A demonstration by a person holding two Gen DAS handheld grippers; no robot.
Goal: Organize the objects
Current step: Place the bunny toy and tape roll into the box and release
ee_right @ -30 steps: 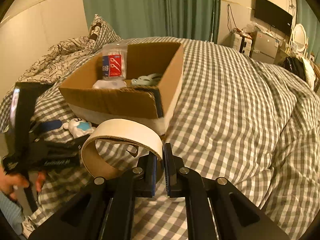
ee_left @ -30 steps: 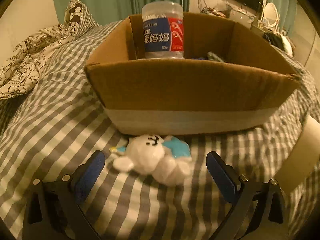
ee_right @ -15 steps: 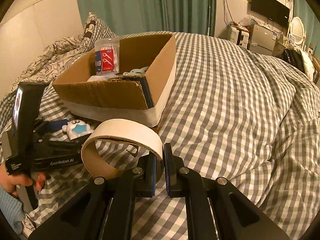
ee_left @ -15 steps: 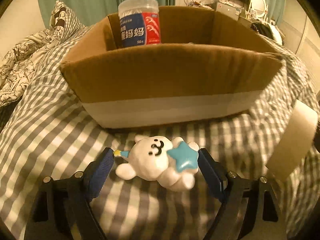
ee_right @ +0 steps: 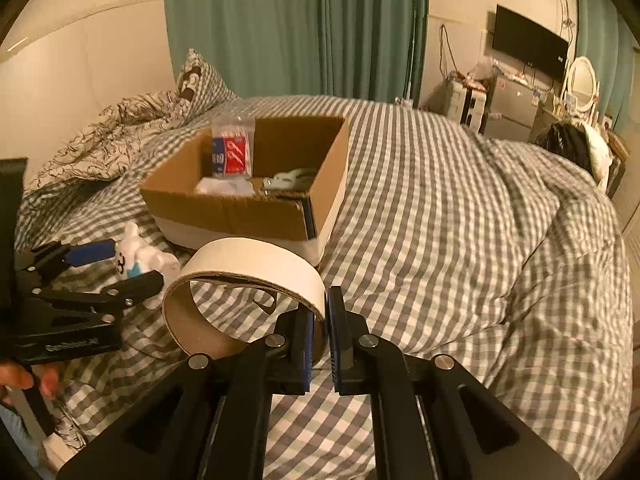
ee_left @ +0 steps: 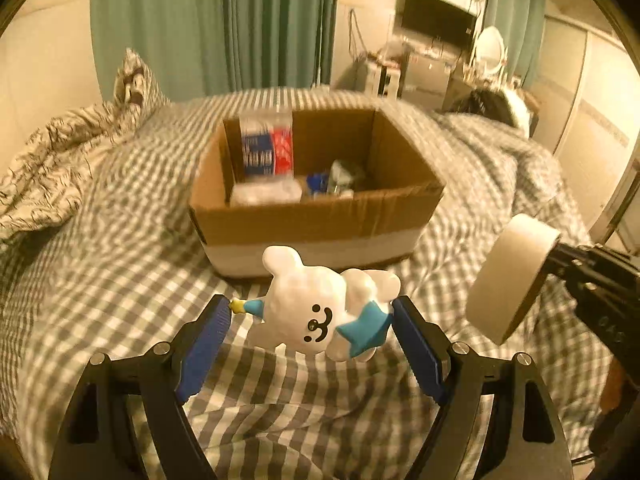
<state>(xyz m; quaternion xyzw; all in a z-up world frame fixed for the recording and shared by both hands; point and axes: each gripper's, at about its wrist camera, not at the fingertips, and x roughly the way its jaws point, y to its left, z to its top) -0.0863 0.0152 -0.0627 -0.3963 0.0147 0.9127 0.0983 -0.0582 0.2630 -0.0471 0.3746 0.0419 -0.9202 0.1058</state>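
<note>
A white bear toy [ee_left: 304,300] with a blue star hangs above the checked bedspread, in front of the cardboard box [ee_left: 316,224]. My left gripper [ee_left: 310,308] is still closing, its blue pads pressing on the toy's two sides. In the right wrist view the toy [ee_right: 140,260] sits in the left gripper [ee_right: 120,268] at the left. My right gripper [ee_right: 320,308] is shut on the wall of a white tape roll [ee_right: 256,258], held just off the bed near the box's [ee_right: 224,216] front corner. In the left wrist view the tape roll [ee_left: 508,272] is at the right.
The open box holds a dental-floss jar [ee_left: 266,148], a white packet [ee_left: 264,194] and small blue and grey items. A rumpled patterned quilt [ee_left: 60,160] and a pillow lie to the left. A person's hand [ee_right: 24,380] grips the left tool. Furniture and a TV stand behind the bed.
My left gripper closed its pads onto the bear toy and lifted it off the bed, backing away from the box. The right gripper rose slightly with the tape roll.
</note>
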